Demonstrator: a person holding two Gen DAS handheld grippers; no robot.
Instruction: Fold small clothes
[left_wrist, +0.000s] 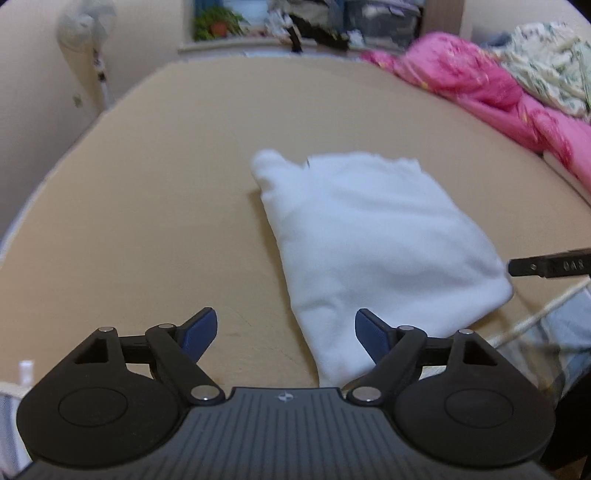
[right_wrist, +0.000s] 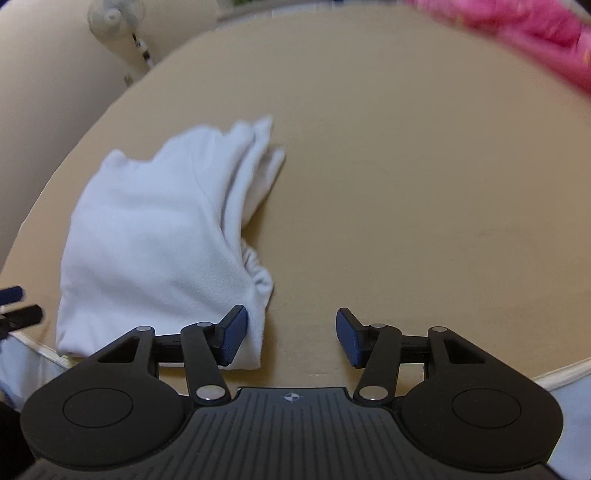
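A white folded garment (left_wrist: 373, 236) lies on the tan table (left_wrist: 166, 184), near its front edge. My left gripper (left_wrist: 286, 334) is open and empty, just in front of the garment's near left corner. In the right wrist view the same garment (right_wrist: 159, 236) lies to the left. My right gripper (right_wrist: 291, 334) is open and empty, with its left fingertip (right_wrist: 232, 332) at the garment's near right corner. The tip of the right gripper (left_wrist: 546, 266) shows at the right edge of the left wrist view.
A pink blanket (left_wrist: 480, 81) and a floral cloth (left_wrist: 550, 70) are piled along the table's far right. A standing fan (left_wrist: 88, 33) is at the far left by the wall. A shelf with a plant (left_wrist: 218, 22) is behind the table.
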